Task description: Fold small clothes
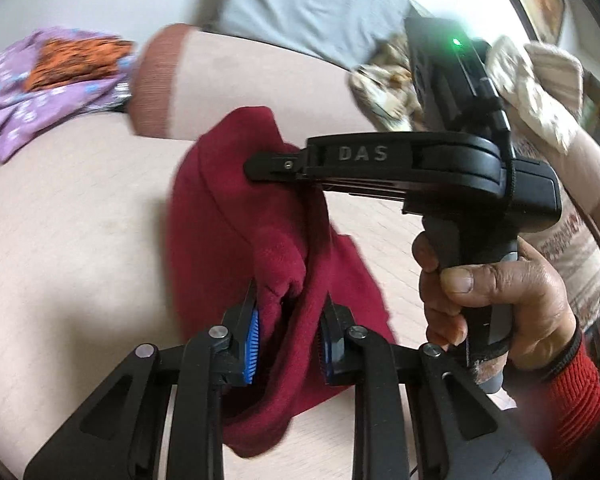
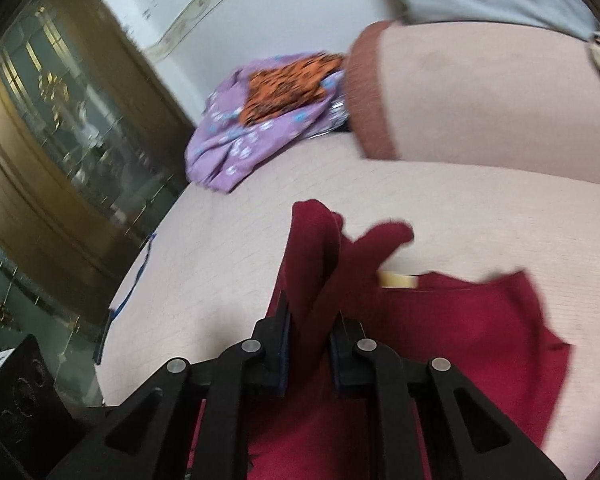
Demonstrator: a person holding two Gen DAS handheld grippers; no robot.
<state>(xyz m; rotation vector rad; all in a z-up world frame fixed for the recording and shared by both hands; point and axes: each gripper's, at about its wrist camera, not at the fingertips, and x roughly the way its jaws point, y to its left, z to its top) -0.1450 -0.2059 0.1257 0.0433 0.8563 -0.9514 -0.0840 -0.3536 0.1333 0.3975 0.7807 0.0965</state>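
Folding is only just getting under way, as far as I can judge: you are holding the dark red fleece garment (image 1: 236, 216) up off the pale pink quilted bed cover (image 1: 68, 240) with both tools, and no finished crease is showing yet.

Your left gripper (image 1: 286, 340) is pinching a fold of the red fleece between its blue-ribbed pads (image 1: 252, 344). Your right gripper (image 2: 310, 346) is nipping another ridge of the same cloth, jaws drawn close together.

At ten o'clock from the garment, a lilac flowered cloth with an orange and black patterned piece on top (image 2: 260, 112) is lying bunched against the beige pillow with a rust-brown band (image 2: 480, 92); I am taking that heap as clothes still waiting.

The left wrist view is showing you what the right cannot: your right hand (image 1: 500, 304) wrapped round the black handle at three o'clock, and a cream patterned bundle (image 1: 536, 84) at one o'clock. The right wrist view alone is giving you the garment's lower part (image 2: 480, 340) trailing on the cover at three o'clock, a small yellow label (image 2: 398, 280) on it, and a glass-fronted cabinet (image 2: 60, 128) at nine o'clock.
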